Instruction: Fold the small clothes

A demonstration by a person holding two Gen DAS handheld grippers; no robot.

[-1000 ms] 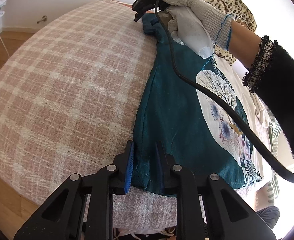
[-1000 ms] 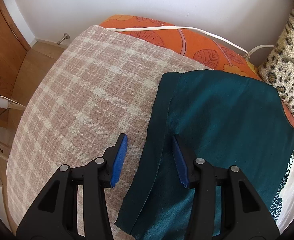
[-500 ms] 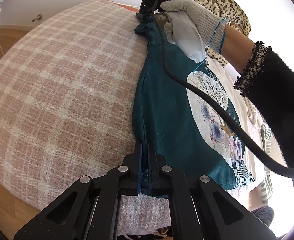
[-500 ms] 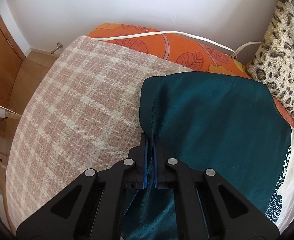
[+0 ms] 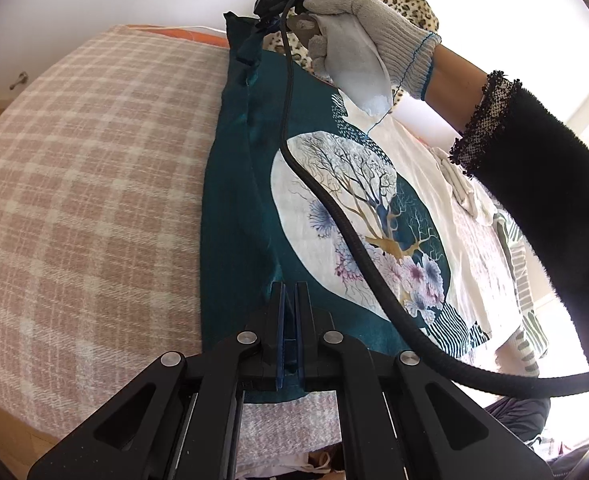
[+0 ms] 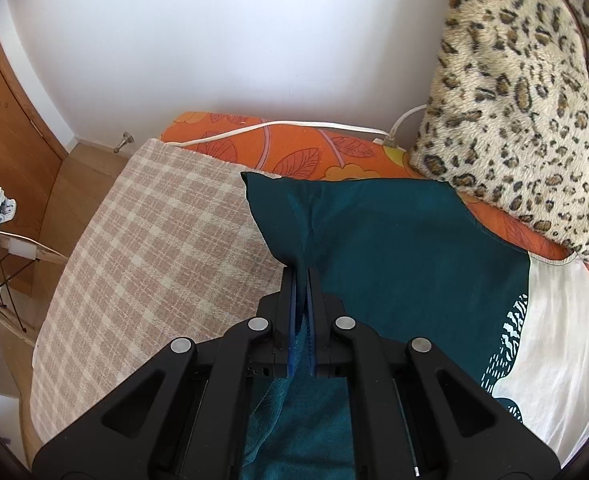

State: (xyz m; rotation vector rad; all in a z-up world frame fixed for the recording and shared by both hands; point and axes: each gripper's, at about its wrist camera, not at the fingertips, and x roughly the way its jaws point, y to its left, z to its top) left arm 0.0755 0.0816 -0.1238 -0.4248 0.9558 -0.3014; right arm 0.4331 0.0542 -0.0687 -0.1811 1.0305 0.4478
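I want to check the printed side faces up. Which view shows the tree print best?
The left wrist view: the tree print lies in full on the teal garment, crossed by a black cable. The right wrist view catches only its white edge.

Right claw is clamped tight on a pinched-up edge of the teal garment, plaid blanket to the left, leopard pillow far right.
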